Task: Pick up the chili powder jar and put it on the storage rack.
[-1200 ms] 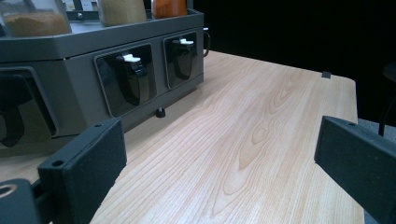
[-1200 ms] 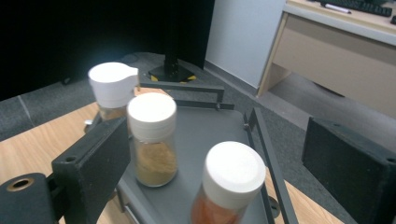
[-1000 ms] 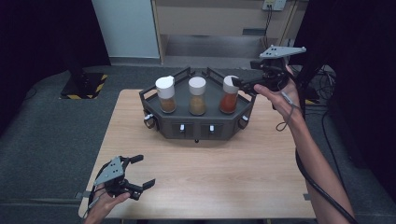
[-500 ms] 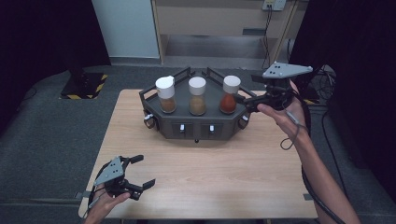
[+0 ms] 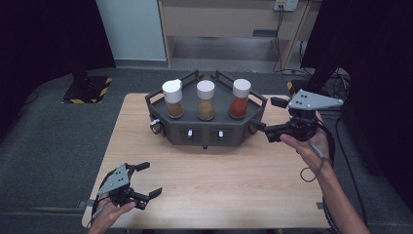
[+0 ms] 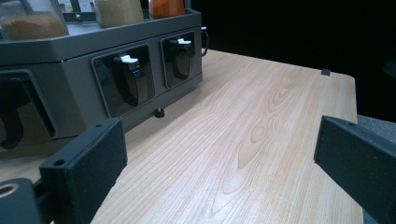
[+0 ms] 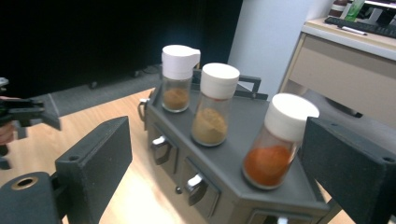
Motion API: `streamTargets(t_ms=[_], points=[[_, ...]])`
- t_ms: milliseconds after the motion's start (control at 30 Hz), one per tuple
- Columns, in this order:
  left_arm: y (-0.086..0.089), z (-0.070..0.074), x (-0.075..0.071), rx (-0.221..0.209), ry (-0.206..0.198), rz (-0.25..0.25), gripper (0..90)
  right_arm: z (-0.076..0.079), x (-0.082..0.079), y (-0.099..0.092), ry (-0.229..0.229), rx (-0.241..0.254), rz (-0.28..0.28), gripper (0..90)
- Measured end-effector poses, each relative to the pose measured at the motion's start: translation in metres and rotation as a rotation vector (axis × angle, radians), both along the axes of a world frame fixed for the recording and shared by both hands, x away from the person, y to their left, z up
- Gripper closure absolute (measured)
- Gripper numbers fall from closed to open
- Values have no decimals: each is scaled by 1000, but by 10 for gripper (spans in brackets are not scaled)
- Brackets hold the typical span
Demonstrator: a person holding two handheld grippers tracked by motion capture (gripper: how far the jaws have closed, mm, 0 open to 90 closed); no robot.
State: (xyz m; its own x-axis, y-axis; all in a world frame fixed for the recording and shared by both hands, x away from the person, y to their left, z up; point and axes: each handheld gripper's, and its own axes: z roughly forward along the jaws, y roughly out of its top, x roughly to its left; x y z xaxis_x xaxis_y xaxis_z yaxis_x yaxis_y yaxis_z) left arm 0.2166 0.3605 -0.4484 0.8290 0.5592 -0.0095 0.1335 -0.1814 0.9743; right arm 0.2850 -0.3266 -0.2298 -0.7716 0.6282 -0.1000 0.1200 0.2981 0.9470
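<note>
Approaching with the right hand-held gripper (image 5: 267,119), jaws wide and empty, just right of the clear glass jar of red-orange powder with white cap (image 7: 276,140) on the grey hexagonal rack (image 5: 207,134). Next: straddle, then squeeze gently. Left hand-held gripper (image 5: 146,179) idle, wide open.

Smooth pale wood table (image 5: 219,180) — matt
</note>
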Motion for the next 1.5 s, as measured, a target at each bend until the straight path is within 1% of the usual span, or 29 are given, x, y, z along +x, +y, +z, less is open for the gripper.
streamTargets(t_ms=[67,267,467,533,667,767,933,1000,1167,1400,1500], points=[[0,0,0,1,-1,0,13,-6,-8,-6,1,1,-6,98],[0,0,0,0,-3,1,13,-22,-23,-19,14,7,-18,97],[0,0,0,-1,-4,2,13,-41,-39,-30,26,22,-19,97],[0,0,0,-1,-4,3,13,-46,-45,-31,22,12,-24,97],[0,0,-1,-3,-6,5,13,-55,-54,-34,31,11,-20,96],[1,0,-1,-3,-7,5,13,-61,-62,-34,24,3,-28,96],[1,0,-1,-3,-9,6,13,-72,-73,-38,27,8,-28,96],[1,0,-1,-3,-10,6,13,-77,-77,-38,28,0,-35,96],[1,0,-1,-5,-11,7,13,-86,-82,-42,47,-4,-40,95],[1,0,-1,-7,-11,7,13,-95,-85,-45,68,4,-44,94],[1,-1,-1,-13,-10,9,14,-98,-85,-46,69,6,-40,94]])
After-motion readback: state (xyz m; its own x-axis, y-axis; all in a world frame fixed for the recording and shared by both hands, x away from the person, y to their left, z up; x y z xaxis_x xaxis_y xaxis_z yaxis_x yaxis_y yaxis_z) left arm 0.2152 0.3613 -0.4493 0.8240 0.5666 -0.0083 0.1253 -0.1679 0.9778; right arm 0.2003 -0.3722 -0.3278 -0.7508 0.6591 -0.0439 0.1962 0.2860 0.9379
